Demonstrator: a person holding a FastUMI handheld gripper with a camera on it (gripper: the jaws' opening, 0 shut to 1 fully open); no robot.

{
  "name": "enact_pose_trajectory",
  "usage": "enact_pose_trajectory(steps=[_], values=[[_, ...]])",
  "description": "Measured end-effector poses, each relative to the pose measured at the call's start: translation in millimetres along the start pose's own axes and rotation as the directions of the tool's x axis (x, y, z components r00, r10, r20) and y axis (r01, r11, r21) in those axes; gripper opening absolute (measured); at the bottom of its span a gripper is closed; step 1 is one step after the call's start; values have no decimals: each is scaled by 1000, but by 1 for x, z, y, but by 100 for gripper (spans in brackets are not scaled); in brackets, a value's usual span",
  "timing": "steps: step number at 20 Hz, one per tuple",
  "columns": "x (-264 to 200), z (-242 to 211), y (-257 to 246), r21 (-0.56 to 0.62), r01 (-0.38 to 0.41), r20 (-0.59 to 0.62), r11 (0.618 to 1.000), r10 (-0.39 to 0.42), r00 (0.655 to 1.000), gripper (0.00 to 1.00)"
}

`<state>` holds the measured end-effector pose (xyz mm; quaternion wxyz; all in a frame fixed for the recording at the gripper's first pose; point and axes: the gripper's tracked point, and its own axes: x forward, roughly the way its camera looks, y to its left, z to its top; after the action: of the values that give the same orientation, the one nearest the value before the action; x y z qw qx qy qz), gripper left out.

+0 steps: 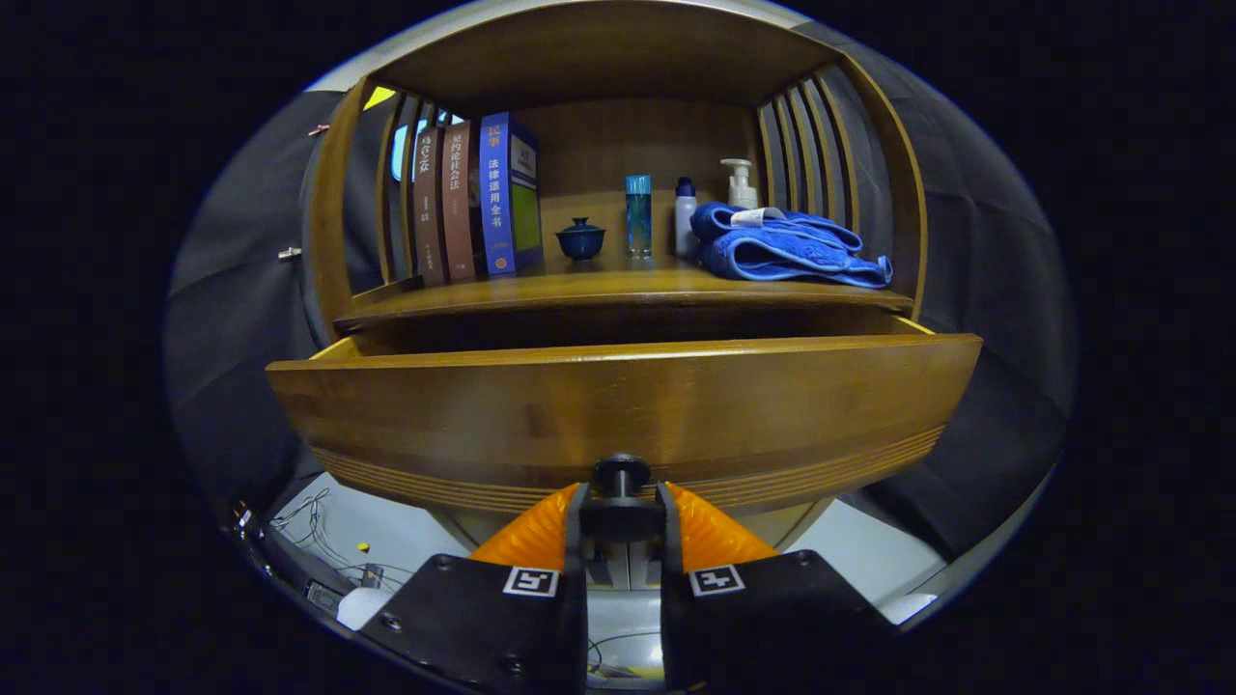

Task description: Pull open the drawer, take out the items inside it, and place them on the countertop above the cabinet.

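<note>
Gripper view: your gripper (pixel 621 502) is clenched on the knob (pixel 621 473) low on the drawer (pixel 618 405), which stands pulled out below the countertop (pixel 618 282). Pulling step looks nearly done. Contents are hidden behind the drawer front. Next, release the knob and reach over that front.

My view is dim and warm; light falls on the drawer (pixel 623 405) front, its inside lies in shadow, and fisheye bending curves the cabinet (pixel 869 145) edges.
</note>
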<state>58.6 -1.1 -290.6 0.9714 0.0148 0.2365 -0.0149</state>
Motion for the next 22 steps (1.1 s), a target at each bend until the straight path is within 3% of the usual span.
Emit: enact_pose_trajectory(steps=[12,19,20,22], values=[[-70,-33,-4,13,-17,-63,1000,18,998,34],[-78,-42,-5,17,-12,-91,1000,13,996,34],[-77,-46,-4,33,-18,-111,999,22,994,42],[-90,-47,-3,66,-18,-150,998,28,988,51]])
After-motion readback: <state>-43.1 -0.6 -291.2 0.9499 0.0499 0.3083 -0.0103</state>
